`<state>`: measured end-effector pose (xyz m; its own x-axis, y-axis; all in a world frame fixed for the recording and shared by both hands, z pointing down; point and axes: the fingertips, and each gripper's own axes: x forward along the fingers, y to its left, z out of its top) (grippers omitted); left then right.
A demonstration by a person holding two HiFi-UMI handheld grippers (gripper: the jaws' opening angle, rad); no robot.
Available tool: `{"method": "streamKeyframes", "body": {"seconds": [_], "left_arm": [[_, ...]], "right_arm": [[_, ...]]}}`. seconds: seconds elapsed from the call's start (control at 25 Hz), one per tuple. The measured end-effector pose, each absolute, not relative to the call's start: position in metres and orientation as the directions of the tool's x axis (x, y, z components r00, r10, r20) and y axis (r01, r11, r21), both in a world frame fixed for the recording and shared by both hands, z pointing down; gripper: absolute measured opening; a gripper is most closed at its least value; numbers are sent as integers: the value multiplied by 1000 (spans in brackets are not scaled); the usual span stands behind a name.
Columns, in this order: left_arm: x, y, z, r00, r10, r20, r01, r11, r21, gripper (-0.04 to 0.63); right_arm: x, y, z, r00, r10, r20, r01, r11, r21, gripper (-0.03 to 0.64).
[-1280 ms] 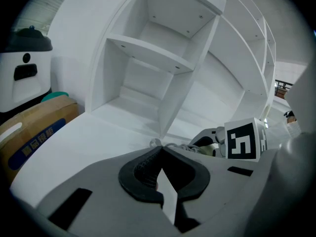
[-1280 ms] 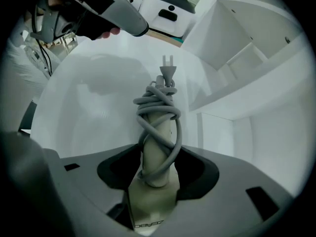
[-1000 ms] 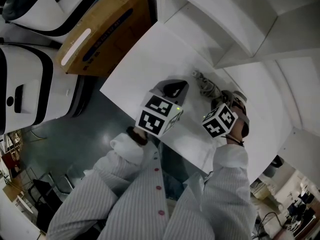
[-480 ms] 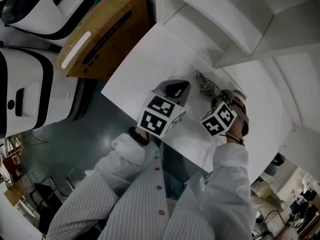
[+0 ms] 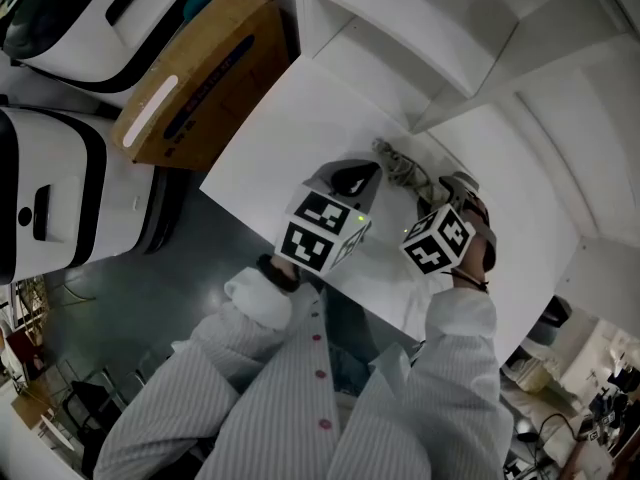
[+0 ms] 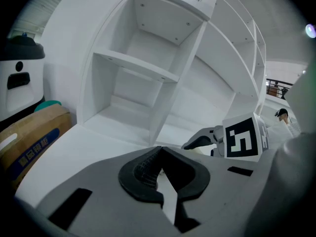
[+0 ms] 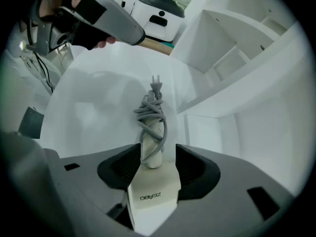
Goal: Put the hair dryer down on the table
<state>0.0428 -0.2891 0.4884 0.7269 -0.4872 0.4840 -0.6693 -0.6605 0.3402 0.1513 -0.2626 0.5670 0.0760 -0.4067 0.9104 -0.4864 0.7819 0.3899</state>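
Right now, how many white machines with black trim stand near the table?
2. One white machine fills the head view's top-left corner; the other stands at the left edge below it. Both are left of the cardboard box. More may be out of frame.

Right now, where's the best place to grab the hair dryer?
The hair dryer's boxy white end, from the side away from the plug: its sides are flat, and the right gripper's fingers clamp them. The handle is wound in lumpy cord, probably slippier.
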Motion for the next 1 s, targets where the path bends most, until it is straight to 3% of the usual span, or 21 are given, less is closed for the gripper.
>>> {"method": "streamKeyframes", "body": {"seconds": [0.68, 0.92, 1.0], "left_arm": [[97, -258, 408, 793, -476, 381, -588, -762, 271, 9], [115, -237, 361, 825, -465, 322, -544, -808, 228, 9], [121, -228, 341, 842, -455, 290, -519, -829, 209, 9]], "right_arm": [[159, -240, 438, -133, -635, 761, -750, 566, 342, 193], [165, -218, 362, -248, -786, 566, -877, 431, 213, 190], [170, -210, 333, -287, -839, 462, -916, 381, 123, 157]]}}
